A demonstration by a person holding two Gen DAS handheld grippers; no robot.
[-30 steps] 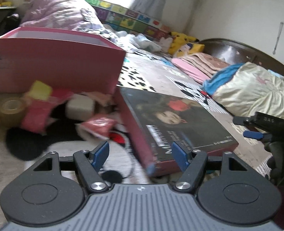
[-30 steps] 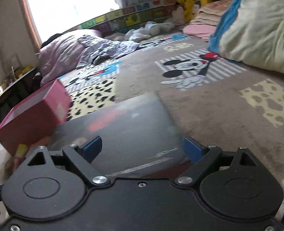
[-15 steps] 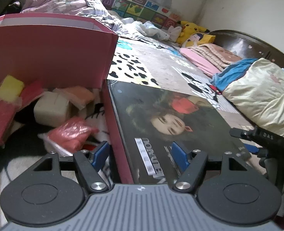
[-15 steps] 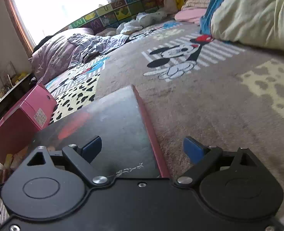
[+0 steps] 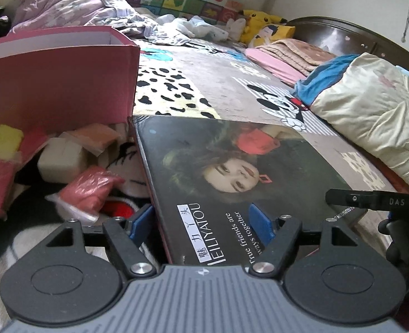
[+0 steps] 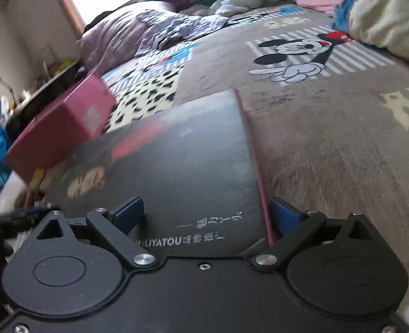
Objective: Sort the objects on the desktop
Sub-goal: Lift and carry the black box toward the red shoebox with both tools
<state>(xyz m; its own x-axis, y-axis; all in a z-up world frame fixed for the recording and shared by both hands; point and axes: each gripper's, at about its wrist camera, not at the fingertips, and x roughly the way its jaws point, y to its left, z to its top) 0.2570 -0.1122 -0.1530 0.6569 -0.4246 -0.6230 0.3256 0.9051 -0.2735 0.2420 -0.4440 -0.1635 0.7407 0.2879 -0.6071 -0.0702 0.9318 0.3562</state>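
Flat dark box lid [image 5: 240, 177], portrait print, white "MEILIYATOU" lettering, red side edge, lies on cartoon-print blanket [image 5: 210, 83] right beside the open pink box [image 5: 57, 83]. Left gripper [image 5: 201, 222] fingers spread, straddling the lid's left near corner, no pinch. Right gripper [image 6: 204, 213] fingers spread across the lid's [image 6: 176, 166] right near corner, red edge close to the right pad. Wrapped sponges [image 5: 63, 161] crowd the lid's left edge. Open blanket right of the lid up to cream quilt [image 5: 371, 105].
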